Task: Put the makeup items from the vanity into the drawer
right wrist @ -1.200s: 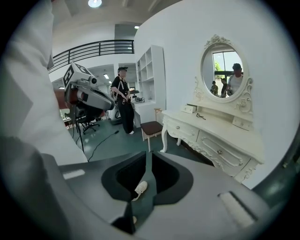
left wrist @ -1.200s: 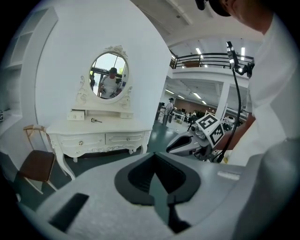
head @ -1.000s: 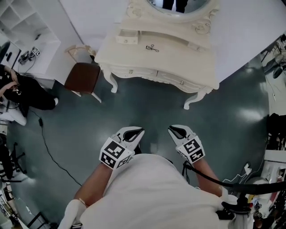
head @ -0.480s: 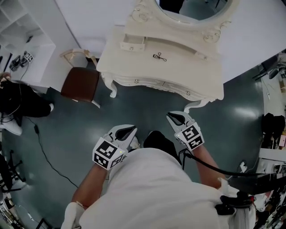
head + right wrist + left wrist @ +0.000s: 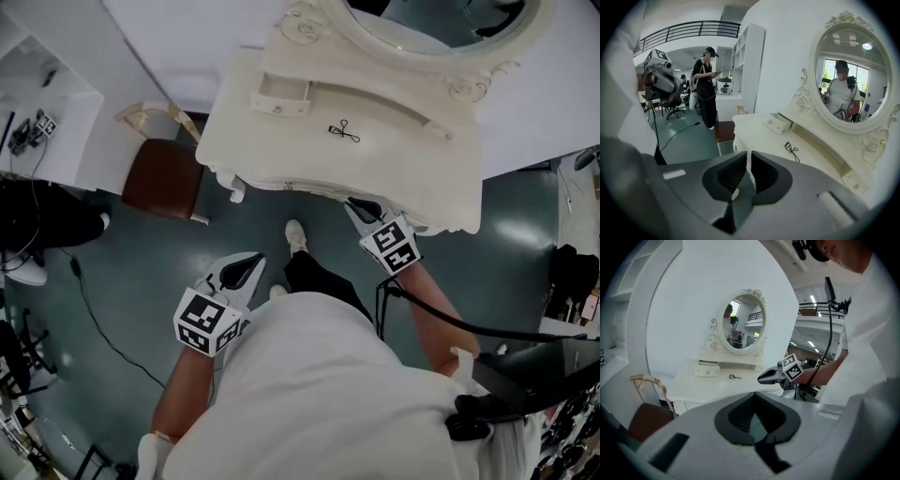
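A black eyelash curler (image 5: 344, 131) lies on the cream vanity top (image 5: 281, 155), also seen in the left gripper view (image 5: 734, 377) and the right gripper view (image 5: 791, 149). A small drawer (image 5: 281, 94) on the vanity's back shelf stands pulled open. My right gripper (image 5: 352, 203) is at the vanity's front edge, pointing at it, shut and holding nothing (image 5: 749, 153). My left gripper (image 5: 253, 257) hangs over the floor short of the vanity, shut and holding nothing (image 5: 753, 393).
An oval mirror (image 5: 441, 23) rises behind the vanity. A chair with a brown seat (image 5: 159, 178) stands at the vanity's left end. A white shelf unit (image 5: 37, 103), a person in dark clothes (image 5: 42, 211) and a floor cable (image 5: 94, 300) are at the left.
I have stepped toward the vanity. The right gripper has moved forward to the vanity's front edge; the left gripper trails behind. Both jaws are unchanged.
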The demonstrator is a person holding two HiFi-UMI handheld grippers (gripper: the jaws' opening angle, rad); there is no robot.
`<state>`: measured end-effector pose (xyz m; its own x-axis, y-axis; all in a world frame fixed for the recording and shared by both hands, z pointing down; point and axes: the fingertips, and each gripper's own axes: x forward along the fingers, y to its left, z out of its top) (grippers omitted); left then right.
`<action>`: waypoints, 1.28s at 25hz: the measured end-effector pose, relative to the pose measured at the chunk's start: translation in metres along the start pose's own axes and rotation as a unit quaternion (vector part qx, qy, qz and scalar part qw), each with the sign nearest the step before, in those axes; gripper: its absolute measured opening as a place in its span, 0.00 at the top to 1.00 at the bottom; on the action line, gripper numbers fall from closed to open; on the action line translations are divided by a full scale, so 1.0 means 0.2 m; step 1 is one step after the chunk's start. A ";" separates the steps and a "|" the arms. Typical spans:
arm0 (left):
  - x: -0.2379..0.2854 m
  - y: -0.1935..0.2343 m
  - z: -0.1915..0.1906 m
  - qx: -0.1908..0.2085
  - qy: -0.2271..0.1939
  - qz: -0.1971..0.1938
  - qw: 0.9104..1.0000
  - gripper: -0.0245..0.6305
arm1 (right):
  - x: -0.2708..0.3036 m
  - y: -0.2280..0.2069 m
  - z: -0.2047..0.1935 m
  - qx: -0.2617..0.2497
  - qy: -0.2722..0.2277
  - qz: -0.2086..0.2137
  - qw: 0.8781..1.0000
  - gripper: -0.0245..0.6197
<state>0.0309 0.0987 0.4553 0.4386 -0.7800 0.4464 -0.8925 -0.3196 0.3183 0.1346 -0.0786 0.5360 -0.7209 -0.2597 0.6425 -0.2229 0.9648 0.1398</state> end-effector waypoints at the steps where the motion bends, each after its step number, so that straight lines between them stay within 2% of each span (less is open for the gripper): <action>1: 0.04 0.05 0.06 0.001 0.001 0.004 1.000 0.96 | 0.07 -0.10 0.00 0.000 0.004 -0.003 1.000 0.91; 7: 0.32 0.29 0.39 0.006 0.005 0.026 1.000 0.96 | 0.46 -0.61 -0.01 -0.026 0.046 -0.010 0.999 0.86; 13: 0.51 0.46 0.57 0.002 0.016 0.050 0.999 0.96 | 0.78 -0.89 -0.08 -0.048 0.082 -0.002 0.995 0.82; 19: 0.58 0.59 0.62 -0.016 0.020 0.065 0.998 0.96 | 0.98 -0.95 -0.11 -0.071 0.107 0.010 0.992 0.82; 22: 0.59 0.66 0.62 -0.020 0.021 0.060 0.998 0.96 | 1.03 -0.97 -0.15 -0.072 0.121 0.003 0.990 0.89; 26: 0.57 0.76 0.62 -0.021 0.017 0.045 0.999 0.96 | 1.05 -1.00 -0.12 -0.071 0.129 -0.016 0.989 0.93; 32: 0.49 0.92 0.68 0.003 0.017 0.002 1.000 0.96 | 0.98 -0.98 0.00 -0.051 0.140 -0.036 0.988 0.94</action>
<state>-0.1036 -0.1102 0.4438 0.4389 -0.7627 0.4751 -0.8945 -0.3205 0.3118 0.0372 -0.3194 0.6349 -0.4921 -0.3201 0.8095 -0.1889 0.9471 0.2596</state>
